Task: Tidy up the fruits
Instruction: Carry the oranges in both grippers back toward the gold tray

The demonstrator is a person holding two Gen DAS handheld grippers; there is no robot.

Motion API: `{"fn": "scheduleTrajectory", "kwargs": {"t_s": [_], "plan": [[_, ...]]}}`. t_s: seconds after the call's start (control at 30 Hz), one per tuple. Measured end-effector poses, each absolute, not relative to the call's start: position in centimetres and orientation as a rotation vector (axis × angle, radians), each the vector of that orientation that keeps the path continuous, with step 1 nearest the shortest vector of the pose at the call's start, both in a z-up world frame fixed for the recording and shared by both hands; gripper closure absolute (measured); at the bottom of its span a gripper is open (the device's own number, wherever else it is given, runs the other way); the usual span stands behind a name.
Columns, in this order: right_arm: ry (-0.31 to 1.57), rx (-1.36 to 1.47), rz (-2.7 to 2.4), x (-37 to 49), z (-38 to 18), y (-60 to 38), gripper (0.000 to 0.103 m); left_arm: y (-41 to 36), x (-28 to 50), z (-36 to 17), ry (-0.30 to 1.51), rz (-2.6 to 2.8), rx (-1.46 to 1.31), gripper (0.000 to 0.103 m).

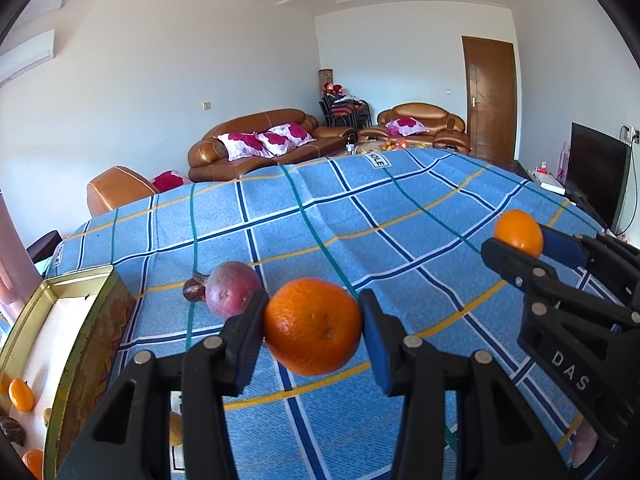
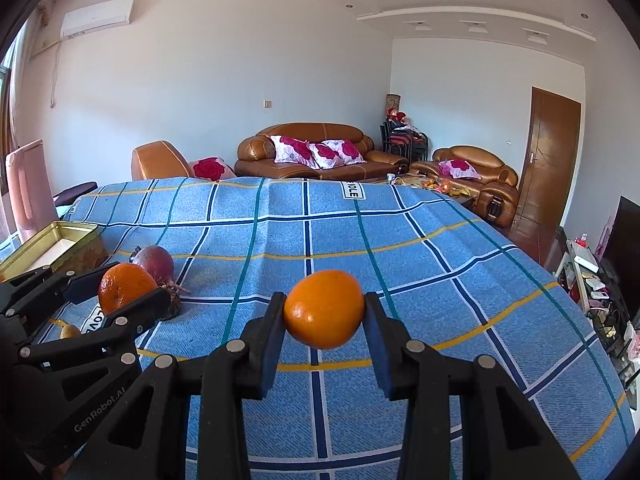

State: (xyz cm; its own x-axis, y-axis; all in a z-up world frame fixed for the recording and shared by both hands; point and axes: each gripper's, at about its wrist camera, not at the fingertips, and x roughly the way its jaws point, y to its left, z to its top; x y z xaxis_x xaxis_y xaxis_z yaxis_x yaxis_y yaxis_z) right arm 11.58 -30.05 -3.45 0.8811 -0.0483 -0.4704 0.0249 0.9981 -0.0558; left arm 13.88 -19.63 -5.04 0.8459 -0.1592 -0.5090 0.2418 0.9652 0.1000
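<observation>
At the bottom centre of the left wrist view the left gripper (image 1: 313, 326) is nearly closed, its blue pads pressed on both sides of an orange (image 1: 313, 326) that hangs clear above the blue checked cloth (image 1: 400, 208). At the bottom centre of the right wrist view the right gripper (image 2: 324, 315) is just as narrow, clamped on a second orange (image 2: 324, 315), smoother and slightly smaller, also off the cloth. Each tool shows in the other's view: the right one at the right edge, the left one at the lower left. The step in hand looks like the carry: both fruits are picked up and neither is set down. Along the left edge of the left wrist view lies an open gold tin (image 1: 90, 308), with small oranges and some darker pieces already on its pale floor, so it is probably the destination. Just past the left gripper's orange, a reddish-purple fruit (image 1: 234, 288) and a small brown piece (image 1: 195, 289) beside it rest on the cloth, not yet sorted. The next move calls for swinging each load leftward over the tin's rim, lowering it onto a bare spot, then opening the pads gently so the round fruit does not roll. Beyond the cloth's far edge, in the upper middle, stand brown sofas (image 1: 260, 140) with pink-flowered cushions.
</observation>
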Motion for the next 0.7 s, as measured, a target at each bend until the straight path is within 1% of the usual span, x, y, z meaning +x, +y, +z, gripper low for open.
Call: {"fn": "scheduleTrajectory", "kwargs": {"t_s": [0.7], "plan": [[0.432,-0.048,-0.027,10.3,-2.9,-30.1,0.062,-19.1,12.8,-4.4,0.457,-0.204,0.140,0.055]]}}
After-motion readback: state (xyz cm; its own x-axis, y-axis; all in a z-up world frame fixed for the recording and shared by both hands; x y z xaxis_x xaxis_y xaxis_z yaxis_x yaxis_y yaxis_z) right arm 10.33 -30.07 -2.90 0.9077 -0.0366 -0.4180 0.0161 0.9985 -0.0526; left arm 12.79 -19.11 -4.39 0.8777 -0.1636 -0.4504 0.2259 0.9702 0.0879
